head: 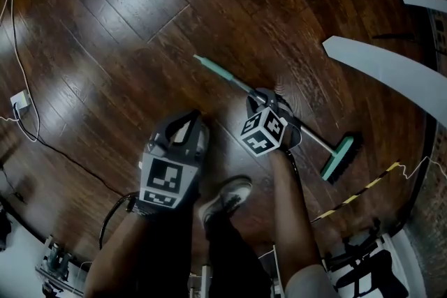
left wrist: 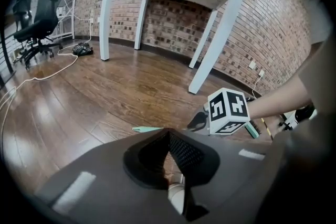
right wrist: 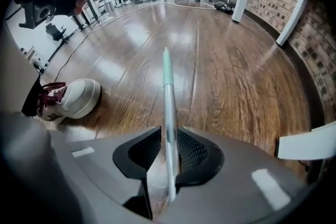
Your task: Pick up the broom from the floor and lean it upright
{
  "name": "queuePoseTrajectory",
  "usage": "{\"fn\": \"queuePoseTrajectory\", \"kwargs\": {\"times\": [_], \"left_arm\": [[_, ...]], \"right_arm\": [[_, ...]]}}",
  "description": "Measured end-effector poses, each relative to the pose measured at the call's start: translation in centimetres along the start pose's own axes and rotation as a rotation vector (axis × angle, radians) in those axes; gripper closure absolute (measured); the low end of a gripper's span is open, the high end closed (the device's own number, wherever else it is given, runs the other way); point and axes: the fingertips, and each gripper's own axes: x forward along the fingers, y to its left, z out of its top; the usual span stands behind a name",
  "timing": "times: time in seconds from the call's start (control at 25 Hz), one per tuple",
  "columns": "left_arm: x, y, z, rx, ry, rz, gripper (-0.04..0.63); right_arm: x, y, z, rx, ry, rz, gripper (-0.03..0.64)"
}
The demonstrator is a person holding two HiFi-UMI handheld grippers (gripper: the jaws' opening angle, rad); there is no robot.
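Dark wooden floor (head: 140,10) carries the broom (right wrist: 168,113), lying flat. Its metal shaft runs between my right gripper's (right wrist: 167,136) parted jaws, nearer the right one. My left gripper's (left wrist: 169,136) jaws sit together, empty. I'd centre the shaft, then clamp squarely.

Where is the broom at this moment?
Head view: the broom lies on the floor right of centre, its handle between the open jaws of the right gripper.
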Motion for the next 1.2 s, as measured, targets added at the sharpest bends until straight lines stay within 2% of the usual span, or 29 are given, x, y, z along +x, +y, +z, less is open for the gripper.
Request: {"fn": "queuePoseTrajectory", "kwargs": {"times": [0.36, 0.64, 0.84, 1.08, 1.2], "left_arm": [[-0.2, 0.7, 0.1, 0.005, 0.014, -0.013, 0.594], [-1.0, 0.9, 1.4, 0.022, 0.012, -0.014, 0.594], [-3.3, -0.4, 4.0, 0.039, 0.004, -0.025, 0.594], [-7.6, -2.7, 10.3, 0.065, -0.045, -0.050, 0.594], [-9.7, -3.7, 13.3, 0.047, -0.067, -0.051, 0.595]], "right_arm": [[1.9, 0.2, -0.4, -0.077, 0.110, 0.031, 0.508], [1.0, 0.6, -0.5, -0.055, 0.084, 0.011, 0.531], [-3.9, 0.2, -0.1, -0.046, 0.031, -0.036, 0.531], [-13.2, -2.1, 1.0, 0.013, -0.036, -0.136, 0.532], [-17.8, -2.9, 1.2, 0.051, -0.058, -0.179, 0.532]]}}
